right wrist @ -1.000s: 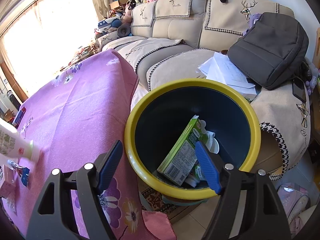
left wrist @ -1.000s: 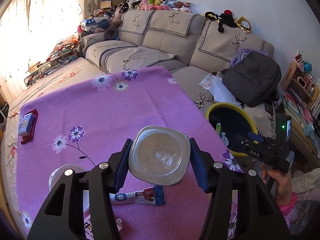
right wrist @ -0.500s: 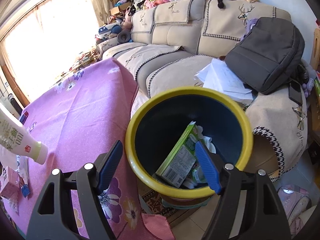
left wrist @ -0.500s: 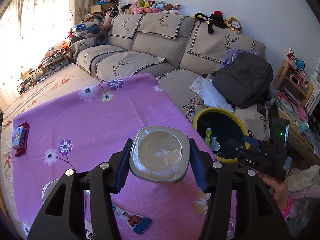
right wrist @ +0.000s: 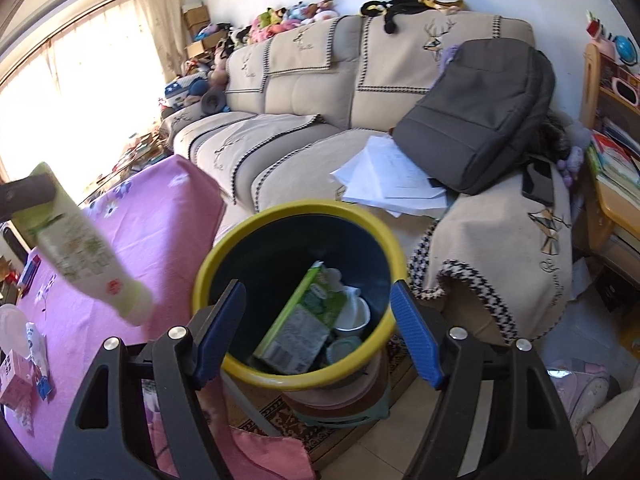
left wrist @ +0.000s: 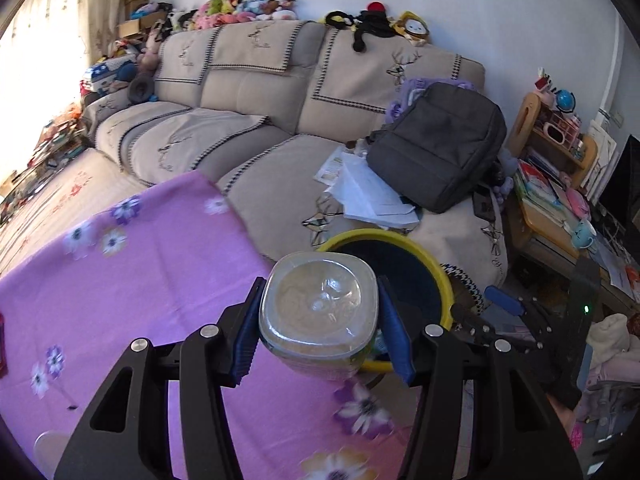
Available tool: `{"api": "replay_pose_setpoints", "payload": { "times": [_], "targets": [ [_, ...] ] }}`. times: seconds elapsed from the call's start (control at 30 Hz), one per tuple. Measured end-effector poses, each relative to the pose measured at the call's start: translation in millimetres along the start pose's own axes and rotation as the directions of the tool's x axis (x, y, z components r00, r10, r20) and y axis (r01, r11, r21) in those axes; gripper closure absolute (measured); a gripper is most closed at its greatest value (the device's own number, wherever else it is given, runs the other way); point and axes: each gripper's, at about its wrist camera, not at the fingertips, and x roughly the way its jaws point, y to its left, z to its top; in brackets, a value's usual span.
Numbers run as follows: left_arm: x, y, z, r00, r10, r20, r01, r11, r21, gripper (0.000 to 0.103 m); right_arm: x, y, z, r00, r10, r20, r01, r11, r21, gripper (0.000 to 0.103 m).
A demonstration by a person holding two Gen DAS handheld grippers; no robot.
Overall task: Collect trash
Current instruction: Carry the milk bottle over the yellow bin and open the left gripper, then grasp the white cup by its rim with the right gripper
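My left gripper (left wrist: pixel 320 320) is shut on a clear plastic bottle (left wrist: pixel 318 312), seen bottom-first, its blue pads pressing both sides. It hangs over the table's right edge, just before the yellow-rimmed dark bin (left wrist: pixel 436 264). From the right wrist view the same bottle (right wrist: pixel 86 256) shows a green-and-white label and slants cap-down at the left, above the purple cloth. My right gripper (right wrist: pixel 318 328) stands open above the bin (right wrist: pixel 296 216), with nothing between its fingers. A green carton (right wrist: pixel 304 320) and white cups (right wrist: pixel 352 314) lie inside the bin.
A purple flowered tablecloth (left wrist: pixel 140 264) covers the table. Wrappers and a pink box (right wrist: pixel 16 380) lie at its left. Behind stands a beige sofa (left wrist: pixel 256 120) with a grey backpack (left wrist: pixel 440 144) and papers (left wrist: pixel 368 196). A cluttered shelf (left wrist: pixel 560 168) is at the right.
My left gripper has carried the bottle rightward off the table middle to the bin's near edge. The right gripper has pulled back and up a little, still open over the bin.
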Motion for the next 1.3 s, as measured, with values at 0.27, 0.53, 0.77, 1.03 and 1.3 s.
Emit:
{"api": "replay_pose_setpoints", "payload": {
  "times": [0.27,0.53,0.77,1.03,1.3],
  "targets": [
    [101.5,-62.3,26.4,0.986,-0.136,-0.099,0.137,0.991,0.008,0.049,1.3,-21.9,-7.8,0.999,-0.028,-0.025,0.029,0.999,0.038,0.032],
    [96.0,-62.1,20.1,0.996,-0.081,-0.043,0.079,0.996,-0.028,0.019,2.5,-22.7,-14.5,0.998,-0.036,-0.051,0.037,0.999,0.026,0.032],
    [-7.0,-9.3,-12.3,0.998,-0.014,0.059,0.019,0.996,-0.082,0.011,8.7,1.1,-19.6,0.997,0.01,-0.073,-0.011,1.0,-0.01,0.032],
    [-132.4,91.3,-85.8,0.98,0.16,0.117,-0.13,0.964,-0.231,0.005,5.6,85.2,-32.0,0.98,0.158,-0.117,-0.174,0.975,-0.14,0.032],
    [-231.3,183.3,-170.8,0.929,0.345,0.131,-0.269,0.876,-0.399,0.005,-11.3,206.9,-52.5,0.919,0.339,-0.2,-0.388,0.869,-0.308,0.032]
  ]
}}
